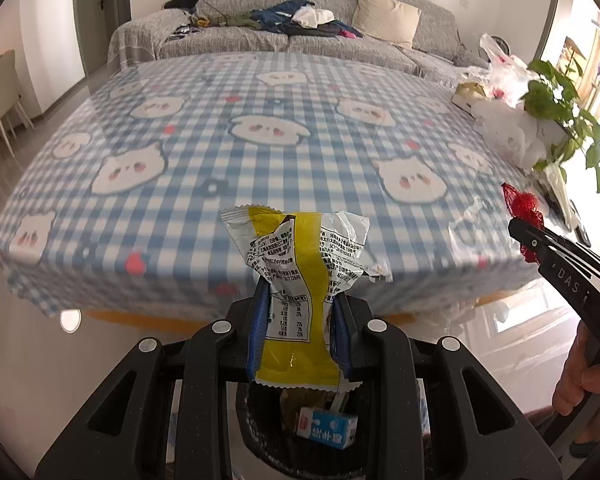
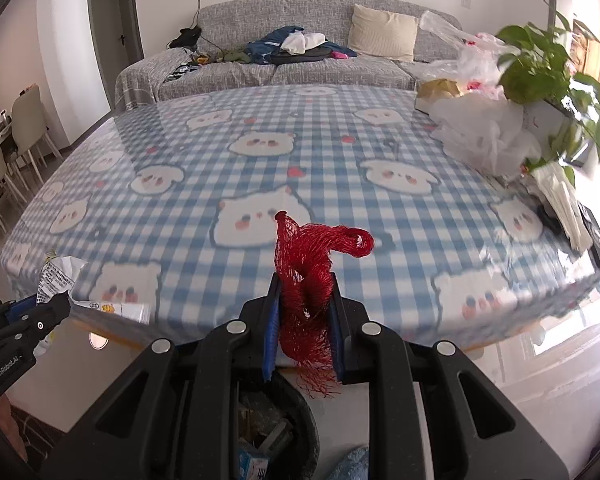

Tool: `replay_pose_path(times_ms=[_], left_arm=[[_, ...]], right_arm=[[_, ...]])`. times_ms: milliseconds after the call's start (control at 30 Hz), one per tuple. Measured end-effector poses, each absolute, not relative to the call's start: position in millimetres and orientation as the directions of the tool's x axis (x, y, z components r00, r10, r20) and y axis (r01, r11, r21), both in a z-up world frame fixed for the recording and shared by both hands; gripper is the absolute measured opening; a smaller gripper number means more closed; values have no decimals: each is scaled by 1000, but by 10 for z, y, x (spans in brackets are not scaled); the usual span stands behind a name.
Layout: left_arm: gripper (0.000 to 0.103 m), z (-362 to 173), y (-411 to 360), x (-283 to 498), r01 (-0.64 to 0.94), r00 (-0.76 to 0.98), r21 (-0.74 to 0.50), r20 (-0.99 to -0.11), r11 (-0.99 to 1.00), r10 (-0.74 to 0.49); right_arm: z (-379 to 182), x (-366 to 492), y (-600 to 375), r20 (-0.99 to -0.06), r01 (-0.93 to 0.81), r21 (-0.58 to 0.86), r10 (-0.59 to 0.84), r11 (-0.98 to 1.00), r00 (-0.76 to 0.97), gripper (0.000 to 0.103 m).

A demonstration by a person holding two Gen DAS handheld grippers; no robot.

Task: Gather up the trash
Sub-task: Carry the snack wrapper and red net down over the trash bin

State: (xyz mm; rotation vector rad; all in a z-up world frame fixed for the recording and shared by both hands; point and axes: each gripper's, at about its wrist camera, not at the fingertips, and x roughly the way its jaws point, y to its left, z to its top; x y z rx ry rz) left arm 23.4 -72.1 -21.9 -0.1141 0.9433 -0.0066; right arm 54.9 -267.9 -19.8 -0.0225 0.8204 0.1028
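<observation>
**At the near tabletop edge, above the bin: two pieces held, neither dropped**

Over on the left: left gripper (image 1: pixel 300 308), pressed together on a crumpled yellow-and-silver snack wrapper (image 1: pixel 298 264); wrapper upright between the blue pads, lower edge hanging just above the mouth of the black trash bin (image 1: pixel 260 436). Seen again from the right wrist view as a crumpled printed corner (image 2: pixel 58 278) at the far left.

Below, inside the bin: small blue-and-white drink carton (image 1: pixel 327 427) plus brownish scraps. Judged as trash already collected.

Centre: checked blue-and-white cloth with bear print covering the tabletop (image 1: pixel 220 152); middle stretch free of visible litter. One flat white-and-yellow packet (image 2: pixel 116 308) lying at the near edge, just beside the left gripper; possibly trash not yet picked up, cannot tell for sure.

Toward the right: right gripper (image 2: pixel 305 312), pinching a bunched red mesh net bag (image 2: pixel 308 272); loose threads trailing below the pads, over or just beside the bin rim (image 2: pixel 304 412).

Far right: heap of clear plastic bags (image 2: pixel 484 140), a cardboard box (image 1: pixel 468 94) and a leafy potted plant (image 2: pixel 540 68) on the tabletop corner; whether the bags count as trash cannot be told.

Progress, as a judgement: well along. Remaining: release of both held pieces into the bin, then the near-edge packet and perhaps the bag heap.
</observation>
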Motion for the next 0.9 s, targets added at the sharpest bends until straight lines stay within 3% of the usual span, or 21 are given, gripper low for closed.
replay_pose_path(times_ms=[900], left_arm=[[27, -1274, -1166, -355, -28, 469, -104, -880, 994, -79]], right_arm=[[-1220, -334, -2834, -811, -75, 22, 61, 997, 581, 19]])
